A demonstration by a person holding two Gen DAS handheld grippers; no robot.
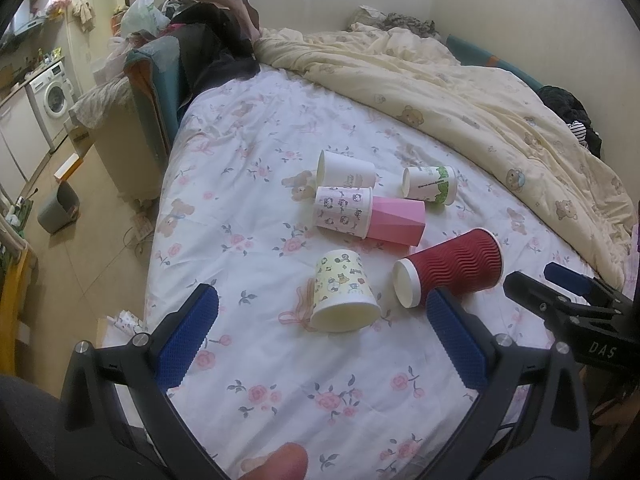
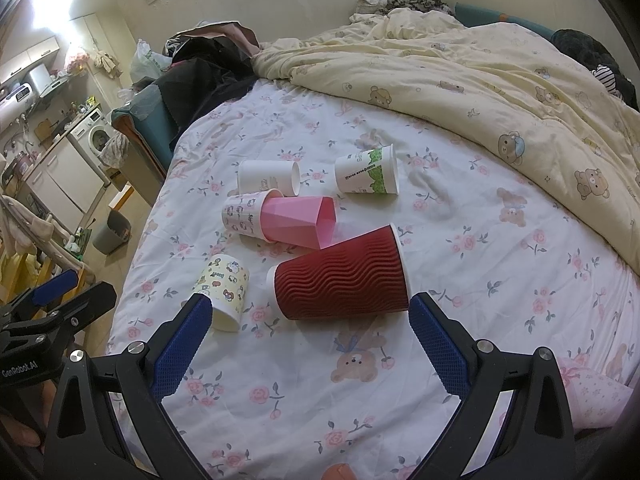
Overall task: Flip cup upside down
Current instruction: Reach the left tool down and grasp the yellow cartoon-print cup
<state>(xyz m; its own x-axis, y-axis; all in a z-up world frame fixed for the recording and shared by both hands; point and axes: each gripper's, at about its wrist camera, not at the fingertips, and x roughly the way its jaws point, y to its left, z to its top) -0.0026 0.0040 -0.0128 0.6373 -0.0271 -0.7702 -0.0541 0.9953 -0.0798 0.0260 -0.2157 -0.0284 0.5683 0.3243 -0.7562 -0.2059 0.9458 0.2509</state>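
Observation:
Several paper cups lie on their sides on a floral bedsheet [image 1: 248,360]. A yellow cartoon cup [image 1: 344,292] [image 2: 224,292] is nearest my left gripper [image 1: 320,312], which is open and empty just short of it. A dark red ribbed cup [image 1: 452,268] [image 2: 344,276] lies just ahead of my right gripper [image 2: 310,314], also open and empty. Farther back lie a pink faceted cup [image 1: 398,220] [image 2: 298,220] nested in a white cartoon cup [image 1: 342,212] [image 2: 242,214], a plain white cup [image 1: 346,170] [image 2: 266,178] and a green-printed cup [image 1: 430,186] [image 2: 366,174].
A cream bear-print duvet [image 1: 480,92] is bunched along the bed's far and right side. Dark clothes [image 1: 216,48] are piled at the far left corner. The bed edge drops to a floor with a grey bin [image 1: 58,208] and a washing machine [image 1: 52,96].

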